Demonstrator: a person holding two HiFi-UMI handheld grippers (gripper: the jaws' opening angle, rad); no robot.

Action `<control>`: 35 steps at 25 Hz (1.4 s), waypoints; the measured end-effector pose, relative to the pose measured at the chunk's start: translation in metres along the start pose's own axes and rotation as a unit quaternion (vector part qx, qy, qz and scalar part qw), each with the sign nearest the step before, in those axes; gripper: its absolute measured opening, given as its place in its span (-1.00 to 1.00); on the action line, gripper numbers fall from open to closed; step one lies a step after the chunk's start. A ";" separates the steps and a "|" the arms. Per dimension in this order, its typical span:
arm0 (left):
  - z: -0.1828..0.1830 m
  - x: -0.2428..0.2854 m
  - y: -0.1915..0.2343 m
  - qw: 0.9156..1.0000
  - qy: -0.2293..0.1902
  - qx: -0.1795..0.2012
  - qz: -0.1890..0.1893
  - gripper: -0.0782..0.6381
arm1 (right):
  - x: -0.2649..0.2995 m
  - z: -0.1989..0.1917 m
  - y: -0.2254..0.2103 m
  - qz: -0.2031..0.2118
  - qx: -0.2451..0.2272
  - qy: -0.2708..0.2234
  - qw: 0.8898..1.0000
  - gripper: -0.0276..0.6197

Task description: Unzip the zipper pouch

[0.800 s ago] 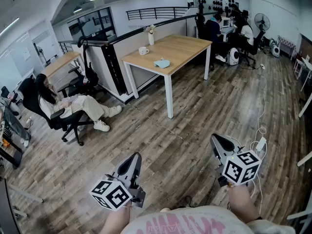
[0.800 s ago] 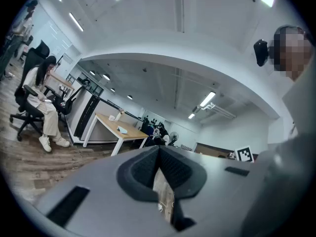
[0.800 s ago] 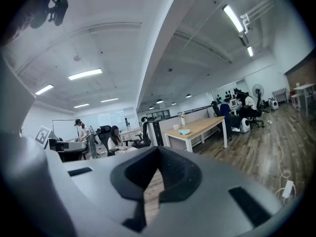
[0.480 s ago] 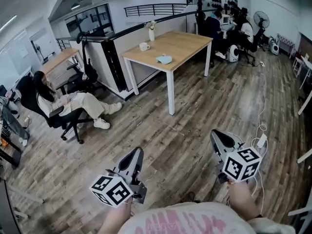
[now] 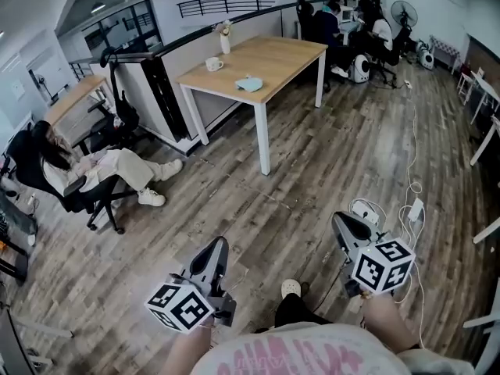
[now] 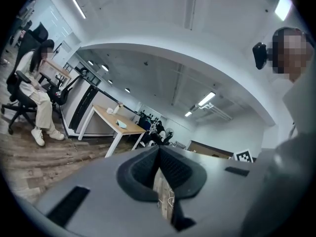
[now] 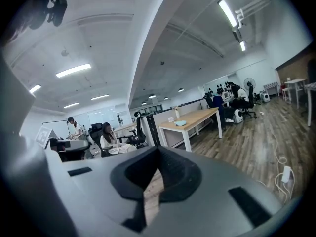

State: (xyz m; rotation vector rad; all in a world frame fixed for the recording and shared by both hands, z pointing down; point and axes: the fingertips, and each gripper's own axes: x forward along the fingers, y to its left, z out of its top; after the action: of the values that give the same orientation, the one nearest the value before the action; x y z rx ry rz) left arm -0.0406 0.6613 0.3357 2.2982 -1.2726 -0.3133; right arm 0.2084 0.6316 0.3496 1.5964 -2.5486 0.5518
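Lying pouch, well beyond hand-held grippers

Head camera looks steeply down over the floor; cameras on left tool and right tool look low, sharing the distant table.

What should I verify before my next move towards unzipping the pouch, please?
1. Left gripper empty: ok, jaws together, nothing between them.
2. Right gripper empty: ok, jaws likewise together.
3. Target within reach: not ok; the small pale blue flat item lies on the light wooden table, far ahead.
4. That item is the zipper pouch: cannot tell, too small.
5. Route to table: probably ok; white cables lie on the wooden plank floor to the right.
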 end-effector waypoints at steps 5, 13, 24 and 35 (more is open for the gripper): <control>0.014 0.043 0.023 1.000 0.005 -0.003 -0.004 -0.78 | 0.050 0.013 -0.026 -0.012 0.016 0.011 1.000 -0.92; 0.067 0.129 0.071 0.999 -0.019 0.010 0.037 -0.78 | 0.156 0.080 -0.067 0.023 0.007 0.003 1.000 -0.92; 0.082 0.223 0.120 0.998 -0.039 -0.022 0.049 -0.78 | 0.257 0.113 -0.098 0.078 -0.011 0.005 0.997 -0.92; 0.093 0.301 0.193 0.997 0.003 -0.053 0.049 -0.78 | 0.353 0.099 -0.136 0.042 0.009 0.050 0.998 -0.92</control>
State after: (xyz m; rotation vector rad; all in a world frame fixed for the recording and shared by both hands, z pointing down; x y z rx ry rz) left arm -0.0586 0.2938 0.3672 2.1383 -1.3283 -0.3321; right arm 0.1809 0.2432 0.3834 1.4352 -2.5528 0.6464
